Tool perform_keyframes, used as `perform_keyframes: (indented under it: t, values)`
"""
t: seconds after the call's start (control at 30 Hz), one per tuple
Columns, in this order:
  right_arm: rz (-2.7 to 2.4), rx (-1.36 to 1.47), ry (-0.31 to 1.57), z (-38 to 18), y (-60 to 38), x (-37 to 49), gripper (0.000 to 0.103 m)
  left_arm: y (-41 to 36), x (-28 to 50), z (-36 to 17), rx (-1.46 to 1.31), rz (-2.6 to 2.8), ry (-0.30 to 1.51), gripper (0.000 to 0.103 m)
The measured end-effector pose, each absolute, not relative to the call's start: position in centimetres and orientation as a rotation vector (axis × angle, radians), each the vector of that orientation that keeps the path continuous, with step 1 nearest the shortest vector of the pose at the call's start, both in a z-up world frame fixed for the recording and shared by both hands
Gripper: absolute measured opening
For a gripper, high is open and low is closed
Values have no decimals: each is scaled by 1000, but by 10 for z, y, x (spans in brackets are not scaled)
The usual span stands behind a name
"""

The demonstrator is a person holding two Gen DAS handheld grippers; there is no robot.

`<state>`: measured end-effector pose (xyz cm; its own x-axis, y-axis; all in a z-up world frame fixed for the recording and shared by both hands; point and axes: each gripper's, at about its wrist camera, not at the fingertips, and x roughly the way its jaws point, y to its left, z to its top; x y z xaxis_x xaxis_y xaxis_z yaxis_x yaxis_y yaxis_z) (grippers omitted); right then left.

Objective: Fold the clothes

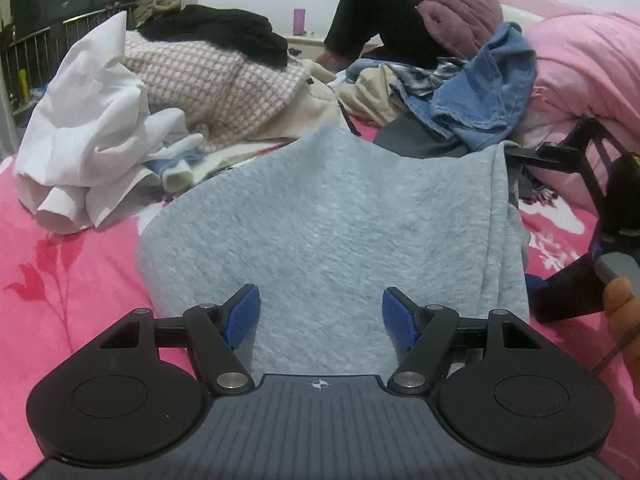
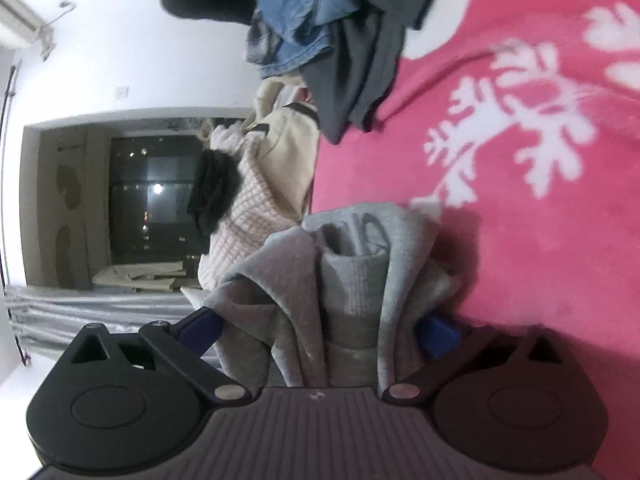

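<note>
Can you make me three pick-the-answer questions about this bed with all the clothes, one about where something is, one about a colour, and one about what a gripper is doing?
1. Where is the black garment?
A. on top of the checked garment
B. under the grey garment
C. on the floor

2. What colour is the bedcover?
A. green
B. pink
C. brown

3. How is the left gripper?
A. shut tight on cloth
B. open over the grey garment
C. holding a cup

Answers:
1 A, it lies over the checked pile.
2 B, pink with a flower print.
3 B, its blue fingers stand apart, with nothing pinched.
</note>
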<state>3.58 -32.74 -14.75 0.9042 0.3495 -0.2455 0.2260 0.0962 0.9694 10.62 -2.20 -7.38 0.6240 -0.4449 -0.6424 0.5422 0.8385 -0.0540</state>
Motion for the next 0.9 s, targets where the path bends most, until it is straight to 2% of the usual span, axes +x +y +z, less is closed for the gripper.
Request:
perform_keyframes:
  t: [0.37, 0.6, 0.9]
  values:
    - [265, 1656, 315, -166, -330, 24, 103, -25, 110, -77, 144, -565, 710, 69]
    - [312, 1665, 288, -169, -330, 26, 103, -29, 109, -60, 113, -593, 676, 69]
    - [350, 1698, 232, -184, -332, 19, 103, -74, 127, -56, 146, -614, 666, 69]
